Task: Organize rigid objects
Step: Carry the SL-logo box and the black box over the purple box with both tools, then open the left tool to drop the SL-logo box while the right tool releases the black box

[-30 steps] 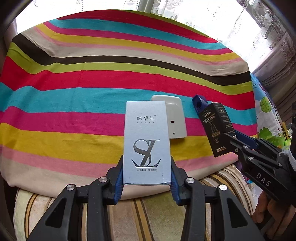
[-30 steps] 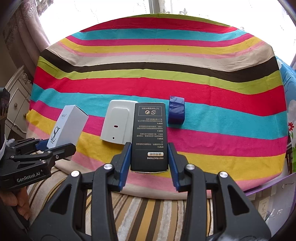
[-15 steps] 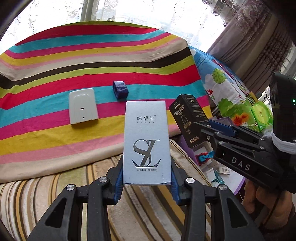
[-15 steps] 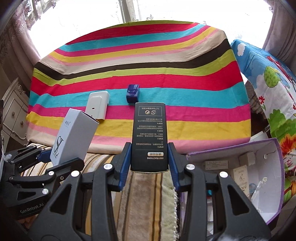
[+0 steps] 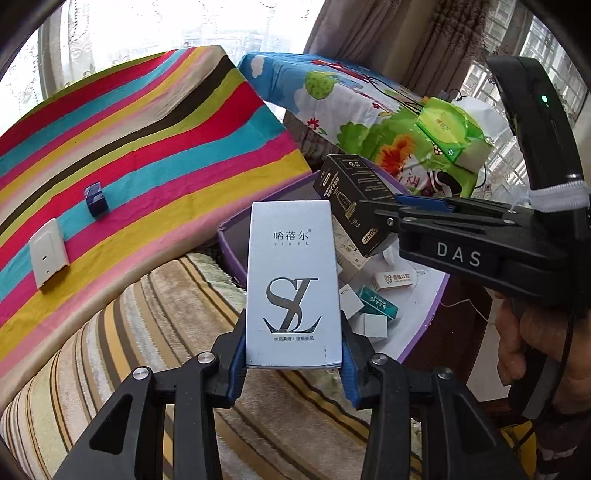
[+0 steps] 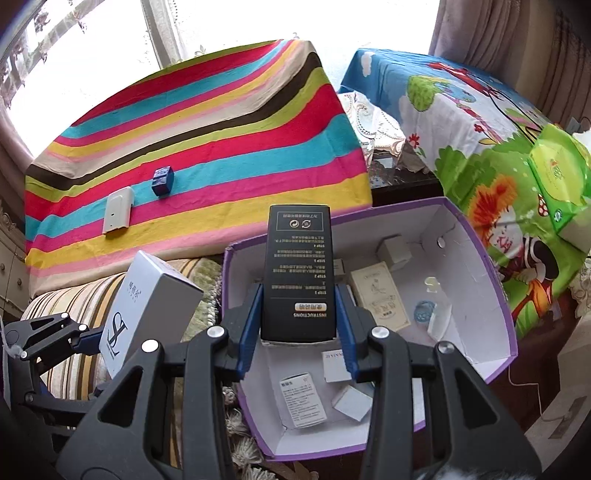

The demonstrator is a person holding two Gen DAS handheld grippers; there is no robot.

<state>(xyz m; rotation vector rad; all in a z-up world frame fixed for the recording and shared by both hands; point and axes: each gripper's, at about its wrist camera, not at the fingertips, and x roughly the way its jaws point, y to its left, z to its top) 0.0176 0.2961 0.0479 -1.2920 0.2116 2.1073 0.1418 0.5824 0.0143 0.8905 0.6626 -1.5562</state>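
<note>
Both views have swung right: your right tool [image 6: 297, 334], pinching the tall black carton [image 6: 298, 273], now hangs over the purple-rimmed open box [image 6: 496, 295]; left tool [image 5: 293, 363], pinching the pale-blue carton [image 5: 293, 284], sits at its near-left rim.

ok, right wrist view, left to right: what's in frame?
left tongs holding the white SL box → white flat device → small blue box → black box in the right tongs → purple storage box → green tissue pack

Home living room, lace curtains [image 5: 122, 33], striped sofa blanket [image 5: 140, 332], cartoon tablecloth [image 6: 461, 122]
</note>
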